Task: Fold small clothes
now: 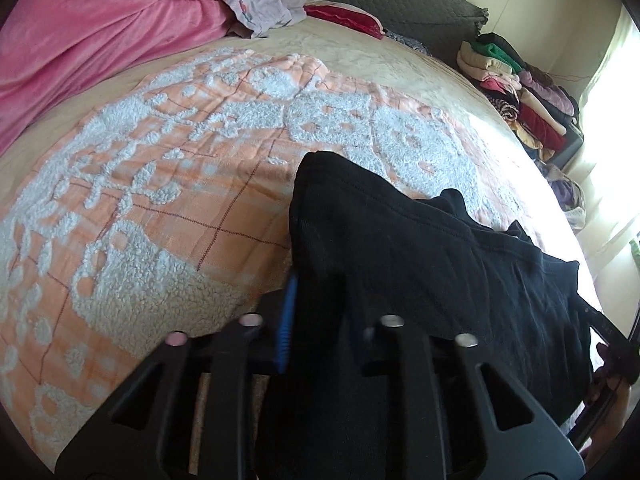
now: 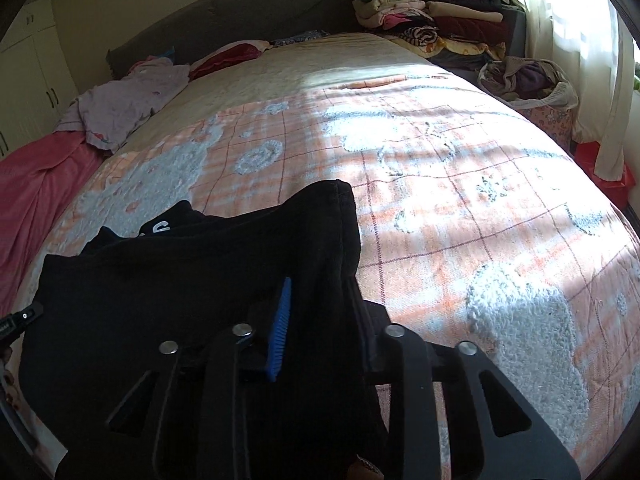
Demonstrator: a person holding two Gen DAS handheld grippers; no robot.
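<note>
A black garment (image 1: 420, 248) lies spread over the near part of the orange-and-white fleece blanket (image 1: 160, 200) on the bed. My left gripper (image 1: 320, 320) is shut on its left edge, and the cloth bunches between the blue pads (image 1: 286, 320). In the right wrist view the same black garment (image 2: 200, 272) shows a bit of white lettering near its top. My right gripper (image 2: 320, 328) is shut on the right edge, where one blue pad (image 2: 282, 332) shows and cloth covers the other finger. Each gripper's tip peeks into the other's view at the frame edge.
A pink blanket (image 1: 80, 40) and a lilac garment (image 1: 260, 4) lie at the far left of the bed. Stacked folded clothes (image 2: 440, 16) sit at the far right corner, with a basket of clothes (image 2: 532, 80) beside a bright curtain. A dark headboard (image 2: 240, 20) runs behind.
</note>
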